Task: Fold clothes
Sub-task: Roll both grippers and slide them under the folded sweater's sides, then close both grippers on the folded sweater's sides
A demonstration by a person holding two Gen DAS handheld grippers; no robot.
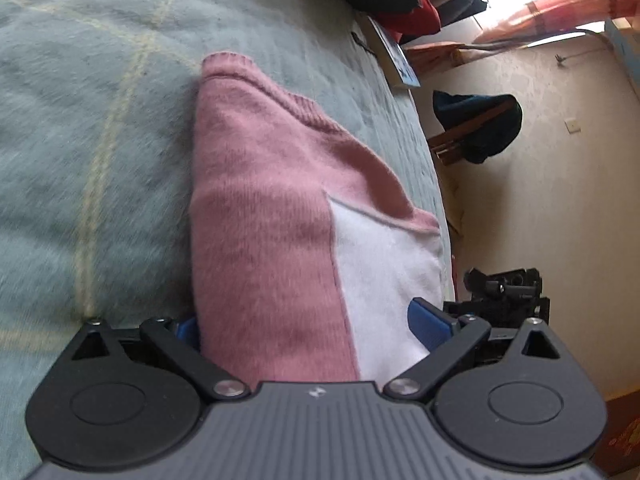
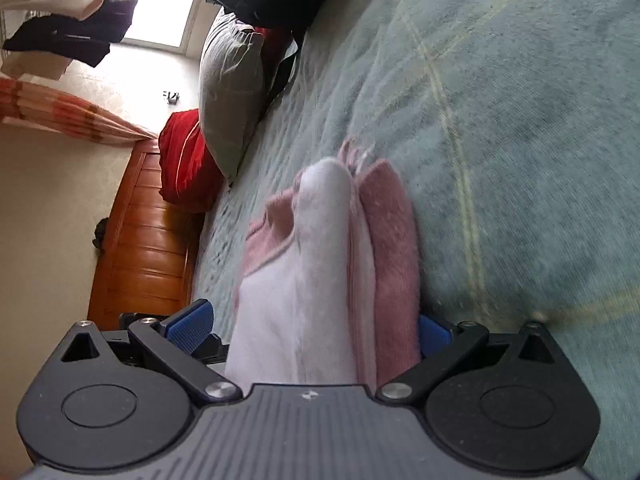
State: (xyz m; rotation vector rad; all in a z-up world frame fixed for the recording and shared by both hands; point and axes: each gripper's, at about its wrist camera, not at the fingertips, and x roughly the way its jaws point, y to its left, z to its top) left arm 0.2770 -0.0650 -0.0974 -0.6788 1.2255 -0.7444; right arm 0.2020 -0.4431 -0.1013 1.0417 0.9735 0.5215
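- The left gripper (image 1: pixel 310 330) is sitting with its jaws spread wide, and a folded pink and white sweater (image 1: pixel 272 208) is filling the gap between its blue pads (image 1: pixel 428 326). I cannot tell whether the pads are pressing the cloth or only standing beside it.
- The right gripper (image 2: pixel 310 330) is showing the same: jaws wide apart, blue pads (image 2: pixel 190 326) on either side of the folded layers of the sweater (image 2: pixel 320 264), grip unclear.
- The sweater is lying on a pale green bedspread (image 1: pixel 80 120) crossed by thin yellow lines, and is reaching away from both grippers. In the left view its ribbed pink hem is at the far end and a white panel is showing near the bed's edge.
- Beyond the sweater in the right view, a grey pillow (image 2: pixel 230 92) and a red cushion (image 2: pixel 184 160) are resting at the bed's end, beside a wooden bed frame (image 2: pixel 144 232).
- In the left view, the other gripper's black body (image 1: pixel 504 292) is showing past the right-hand pad, and a dark garment (image 1: pixel 480 120) is hanging against the cream wall.
- Both views are slightly blurred.
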